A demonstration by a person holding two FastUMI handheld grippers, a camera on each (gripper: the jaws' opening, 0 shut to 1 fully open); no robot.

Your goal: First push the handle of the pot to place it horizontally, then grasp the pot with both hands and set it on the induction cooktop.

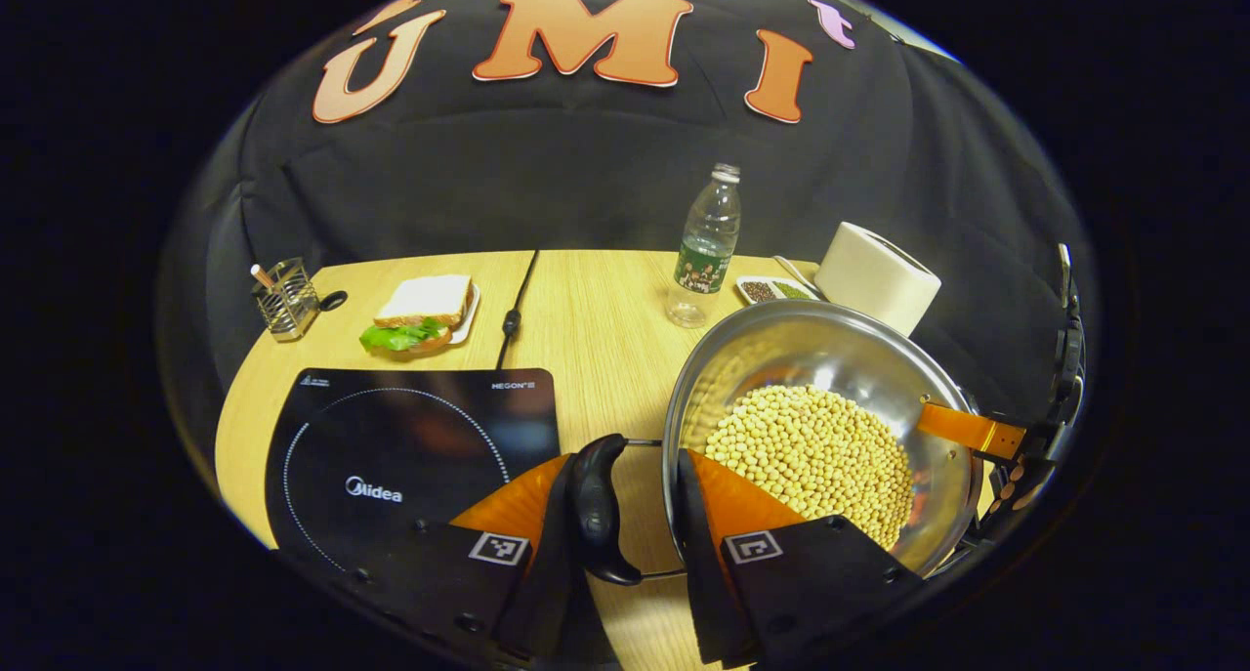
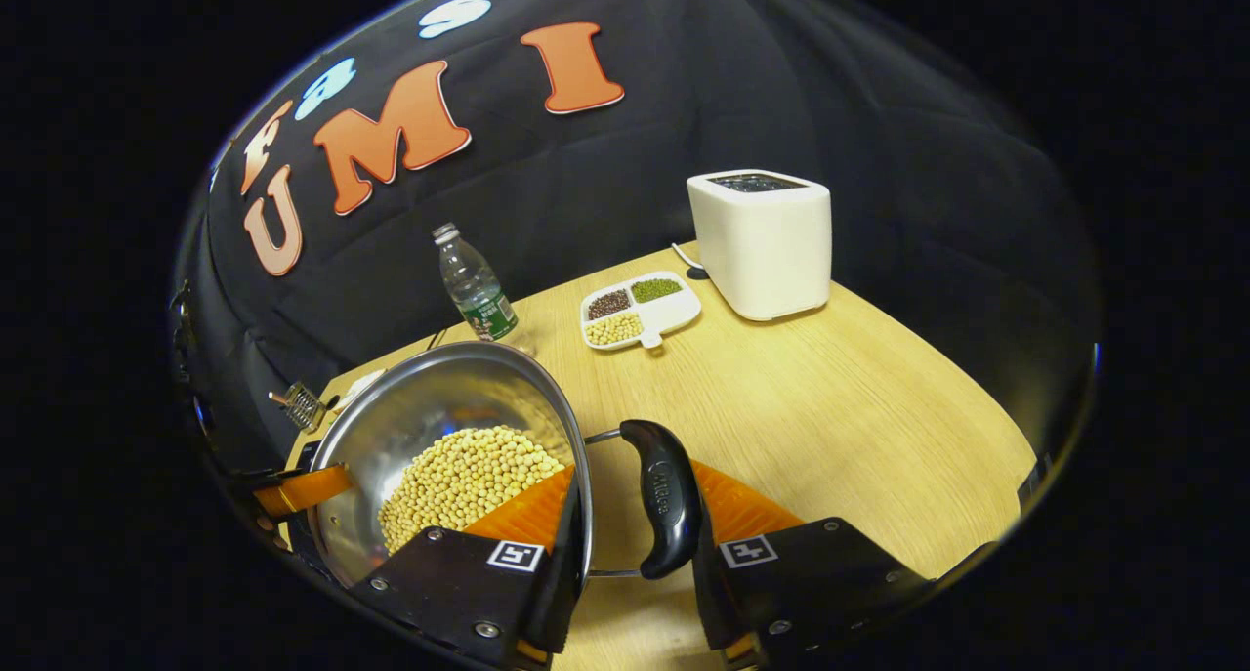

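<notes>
Steel pot (image 1: 830,398) filled with pale beans (image 1: 811,456), positioned to the right of the induction cooktop (image 1: 410,456) on the wooden table (image 1: 586,310), not over the cooktop. Whether resting on the table or lifted: cannot tell. One black side handle (image 1: 598,510) on a wire loop at the pot's left rim, the other handle (image 2: 664,495) at the opposite rim.

Left gripper (image 1: 635,524) at the left handle: handle between the two fingers, one finger inside the pot wall, the other outside the handle. Firm press of both fingers: cannot tell. Right gripper (image 2: 630,534) placed likewise at the opposite handle, one finger inside the rim above the beans, the other beyond the handle; clamp state not determinable.

Beyond the pot: clear water bottle (image 1: 705,246), divided dish of grains (image 2: 640,310), white toaster (image 2: 762,241). Behind the cooktop: sandwich on a plate (image 1: 422,314), wire utensil holder (image 1: 285,300), black cable (image 1: 513,310).
</notes>
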